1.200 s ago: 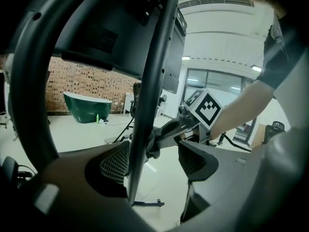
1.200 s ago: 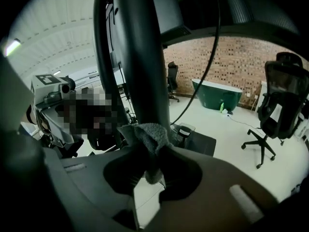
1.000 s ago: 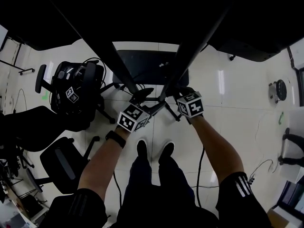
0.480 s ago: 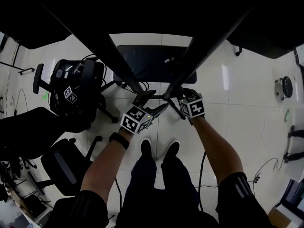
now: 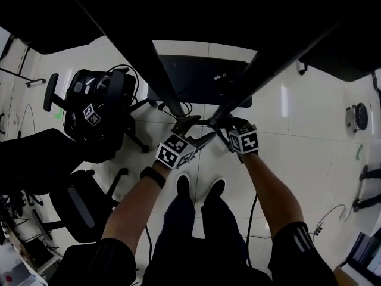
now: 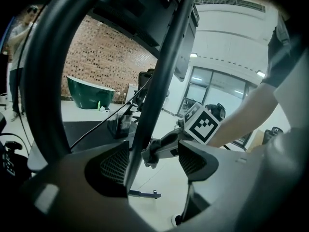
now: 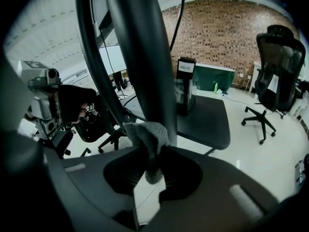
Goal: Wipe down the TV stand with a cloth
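The TV stand has two black slanted poles, the left pole (image 5: 143, 52) and the right pole (image 5: 262, 64), rising from a black base plate (image 5: 196, 79) on the white floor. My right gripper (image 5: 219, 122) is shut on a grey fluffy cloth (image 7: 147, 139), which is pressed against the right pole (image 7: 145, 66) low down. My left gripper (image 5: 194, 128) is open, and the left pole (image 6: 154, 95) runs between its jaws, close against the left pad (image 6: 112, 166). From the left gripper view I also see the right gripper (image 6: 169, 144) with the cloth (image 6: 148, 154) at its tip.
Black office chairs (image 5: 98, 109) stand to the left, one loaded with gear. The person's feet (image 5: 196, 186) are just below the grippers. Cables trail on the floor (image 5: 333, 210). A brick wall and a green tub (image 6: 89, 92) lie beyond.
Both grippers remain low on the stand's poles, shifted only slightly to the right and down in the view. The head camera has moved a little.
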`<move>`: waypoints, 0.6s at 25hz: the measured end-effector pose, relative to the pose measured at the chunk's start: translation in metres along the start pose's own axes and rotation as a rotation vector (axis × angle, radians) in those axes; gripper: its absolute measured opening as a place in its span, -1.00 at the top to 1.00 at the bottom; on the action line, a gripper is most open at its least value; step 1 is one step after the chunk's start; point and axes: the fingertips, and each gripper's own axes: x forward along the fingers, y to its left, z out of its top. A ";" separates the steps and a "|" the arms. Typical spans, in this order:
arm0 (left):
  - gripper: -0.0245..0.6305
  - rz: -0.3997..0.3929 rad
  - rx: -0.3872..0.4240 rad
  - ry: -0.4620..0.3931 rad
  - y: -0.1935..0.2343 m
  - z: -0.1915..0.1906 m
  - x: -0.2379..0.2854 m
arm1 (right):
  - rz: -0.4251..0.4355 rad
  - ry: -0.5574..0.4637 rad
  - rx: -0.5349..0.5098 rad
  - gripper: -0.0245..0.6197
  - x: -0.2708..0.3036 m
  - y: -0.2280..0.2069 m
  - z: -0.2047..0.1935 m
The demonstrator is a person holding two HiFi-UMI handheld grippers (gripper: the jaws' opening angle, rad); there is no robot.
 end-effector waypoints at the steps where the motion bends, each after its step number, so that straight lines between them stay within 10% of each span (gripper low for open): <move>1: -0.12 0.000 0.000 -0.004 -0.003 0.003 -0.004 | 0.011 -0.006 -0.003 0.70 -0.006 0.006 0.001; 15: -0.12 0.119 -0.009 -0.283 -0.096 0.124 -0.159 | 0.176 -0.362 0.008 0.70 -0.228 0.103 0.089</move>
